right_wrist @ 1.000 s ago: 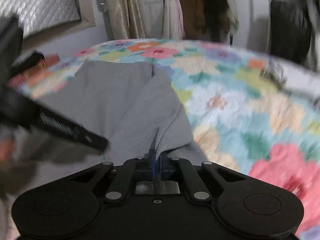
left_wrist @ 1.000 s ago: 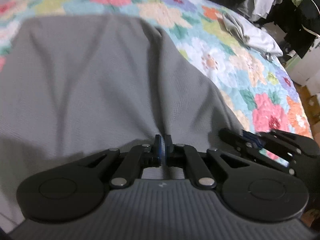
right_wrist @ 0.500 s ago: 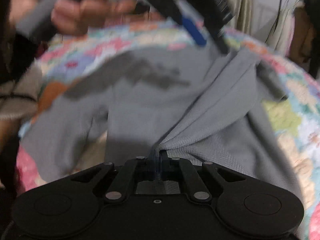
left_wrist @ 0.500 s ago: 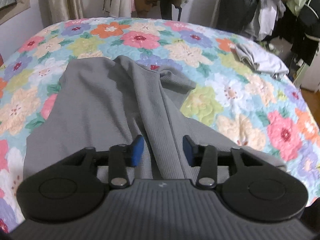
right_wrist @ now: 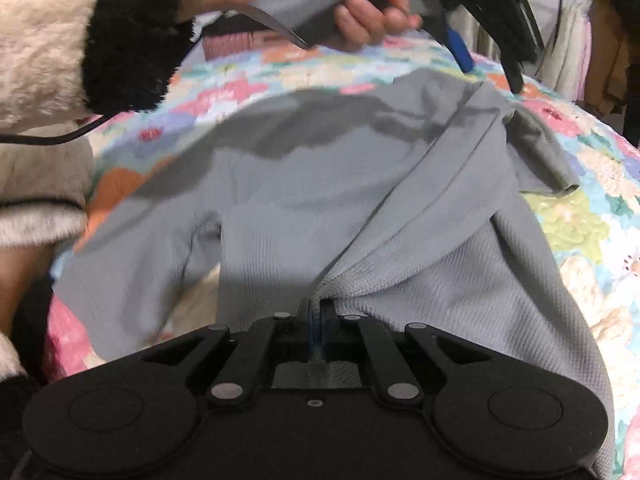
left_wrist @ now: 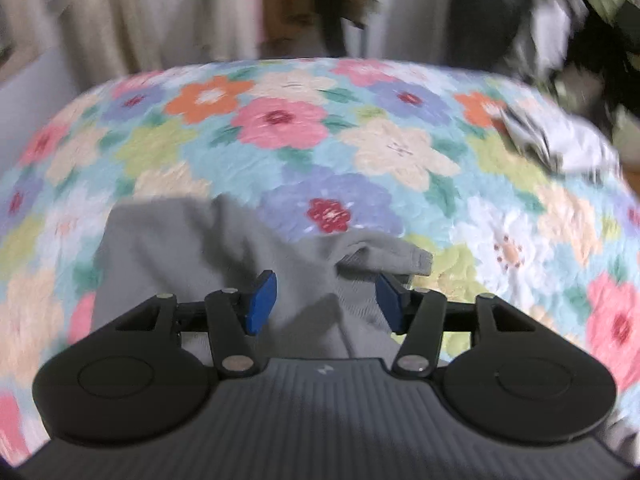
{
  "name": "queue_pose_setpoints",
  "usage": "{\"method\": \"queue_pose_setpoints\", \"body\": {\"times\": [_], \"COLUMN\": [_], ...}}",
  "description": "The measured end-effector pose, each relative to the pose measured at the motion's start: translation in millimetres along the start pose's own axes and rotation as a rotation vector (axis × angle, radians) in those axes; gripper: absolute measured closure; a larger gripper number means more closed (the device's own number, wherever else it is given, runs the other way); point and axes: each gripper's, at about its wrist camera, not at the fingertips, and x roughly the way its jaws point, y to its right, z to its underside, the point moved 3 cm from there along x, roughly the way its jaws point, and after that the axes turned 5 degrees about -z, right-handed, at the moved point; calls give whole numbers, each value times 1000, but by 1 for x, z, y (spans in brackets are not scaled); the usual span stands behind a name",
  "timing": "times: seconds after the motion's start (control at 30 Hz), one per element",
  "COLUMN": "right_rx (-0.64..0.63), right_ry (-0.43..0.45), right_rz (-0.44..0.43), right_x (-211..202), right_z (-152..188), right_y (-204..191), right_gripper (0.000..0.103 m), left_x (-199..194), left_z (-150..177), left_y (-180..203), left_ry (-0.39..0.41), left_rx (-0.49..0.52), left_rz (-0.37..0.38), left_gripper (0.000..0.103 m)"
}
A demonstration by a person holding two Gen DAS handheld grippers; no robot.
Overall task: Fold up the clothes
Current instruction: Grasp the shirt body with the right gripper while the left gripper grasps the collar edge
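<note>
One claw grips: the right gripper (right_wrist: 316,320) pinches the grey shirt (right_wrist: 360,184) ahead; the left gripper (left_wrist: 326,300) gapes above it — tugging alone may bunch the fold.

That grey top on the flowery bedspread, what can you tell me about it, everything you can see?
The grey top looks like a soft, finely ribbed knit with short sleeves. It lies spread on the flowery bedspread, rumpled, with one side folded over in a long diagonal crease. The right gripper is shut on a pinch of its near edge, pulling the cloth into a ridge. The left gripper hangs open above its far end, holding nothing. A shadow falls across its upper part.
</note>
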Motion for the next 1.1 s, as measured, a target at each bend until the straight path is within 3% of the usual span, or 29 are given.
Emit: {"method": "queue_pose_setpoints", "body": {"times": [0.1, 0.17, 0.27, 0.37, 0.5, 0.53, 0.57, 0.7, 0.8, 1.1], "right_rx": [23, 23, 40, 86, 104, 103, 103, 92, 110, 242], "right_ry": [3, -6, -7, 36, 73, 68, 62, 50, 67, 162], "right_rz": [2, 16, 42, 22, -24, -26, -28, -17, 10, 209], "right_x": [0, 6, 7, 1, 0, 2, 4, 8, 3, -29], "right_z": [1, 2, 2, 2, 5, 6, 6, 8, 8, 8], "right_y": [4, 5, 10, 22, 28, 27, 26, 21, 24, 60], "right_gripper": [97, 97, 97, 97, 97, 97, 97, 97, 97, 98], "left_x": [27, 43, 68, 85, 101, 106, 105, 84, 42, -41], "left_z": [-9, -8, -6, -9, -14, -14, -15, -21, -22, 92], "left_y": [22, 28, 37, 40, 36, 34, 29, -1, -38, -135], "left_ry": [-24, -51, -100, -134, -166, -177, -177, -121, -3, 111], "left_rx": [203, 287, 397, 389, 288, 268, 239, 70, -116, -544], "left_rz": [-107, -158, -226, -239, -312, -319, -318, -285, -277, -242], "left_gripper": [47, 41, 41, 41, 43, 63, 88, 92, 93, 93]}}
